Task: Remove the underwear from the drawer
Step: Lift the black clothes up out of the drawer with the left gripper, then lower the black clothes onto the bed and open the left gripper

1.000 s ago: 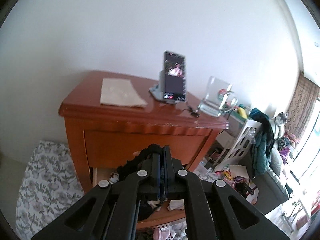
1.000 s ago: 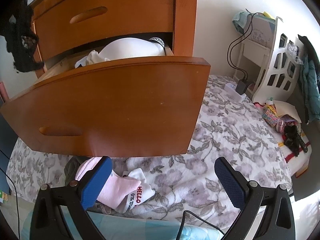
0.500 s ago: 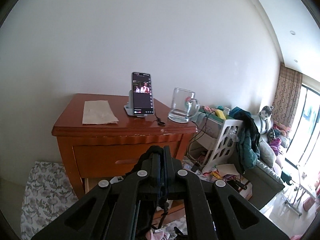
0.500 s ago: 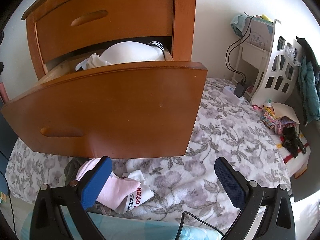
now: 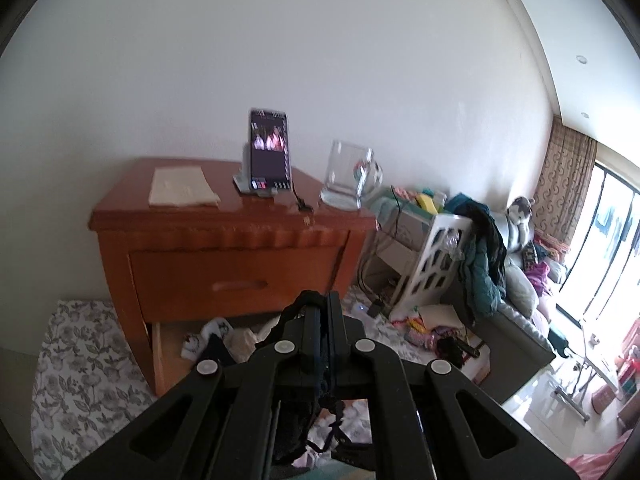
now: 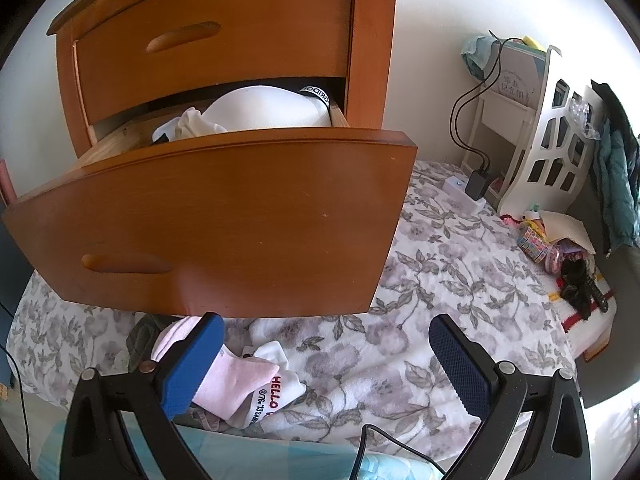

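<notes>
Black underwear pinched within left gripper, above open drawer.

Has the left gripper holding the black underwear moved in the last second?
Yes. The left gripper, shut on the black lace underwear, has risen and pulled back: the wooden nightstand now looks lower and farther, its top drawer front fully visible.

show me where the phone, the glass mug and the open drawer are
phone (image 5: 269, 151), left wrist view, middle of its lit screen.
glass mug (image 5: 347, 176), left wrist view, on its clear body.
open drawer (image 6: 224, 224), right wrist view, on its bare wooden front panel.
</notes>
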`<state>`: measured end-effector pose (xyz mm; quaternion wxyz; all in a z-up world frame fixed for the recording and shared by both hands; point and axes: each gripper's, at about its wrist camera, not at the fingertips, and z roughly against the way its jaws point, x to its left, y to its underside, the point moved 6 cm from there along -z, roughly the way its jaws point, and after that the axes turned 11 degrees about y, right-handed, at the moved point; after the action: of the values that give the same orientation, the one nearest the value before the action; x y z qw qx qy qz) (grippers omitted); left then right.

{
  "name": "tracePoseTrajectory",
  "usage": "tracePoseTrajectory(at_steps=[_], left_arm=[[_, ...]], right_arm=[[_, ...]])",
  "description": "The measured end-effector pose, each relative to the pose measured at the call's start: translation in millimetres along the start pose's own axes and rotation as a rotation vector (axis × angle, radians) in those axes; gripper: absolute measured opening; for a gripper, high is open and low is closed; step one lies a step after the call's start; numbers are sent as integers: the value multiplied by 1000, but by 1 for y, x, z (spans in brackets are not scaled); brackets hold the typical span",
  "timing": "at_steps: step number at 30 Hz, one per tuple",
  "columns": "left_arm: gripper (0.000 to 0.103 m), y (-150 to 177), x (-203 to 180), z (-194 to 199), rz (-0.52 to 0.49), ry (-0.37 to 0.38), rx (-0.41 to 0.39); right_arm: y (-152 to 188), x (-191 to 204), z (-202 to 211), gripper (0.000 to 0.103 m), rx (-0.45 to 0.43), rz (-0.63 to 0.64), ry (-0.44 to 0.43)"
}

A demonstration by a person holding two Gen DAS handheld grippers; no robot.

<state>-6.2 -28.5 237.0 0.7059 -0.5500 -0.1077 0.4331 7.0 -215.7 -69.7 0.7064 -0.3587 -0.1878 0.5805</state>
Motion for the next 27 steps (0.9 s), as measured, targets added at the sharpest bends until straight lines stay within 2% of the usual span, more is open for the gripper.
tracePoseTrajectory(at_steps=[21,27], left_arm=[[2,104,24,-104,141,46,319],[2,147,46,-132,232,30,415]], right_arm=[[0,0,0,103,4,1,-2],[1,0,-1,103,7,1,-2]])
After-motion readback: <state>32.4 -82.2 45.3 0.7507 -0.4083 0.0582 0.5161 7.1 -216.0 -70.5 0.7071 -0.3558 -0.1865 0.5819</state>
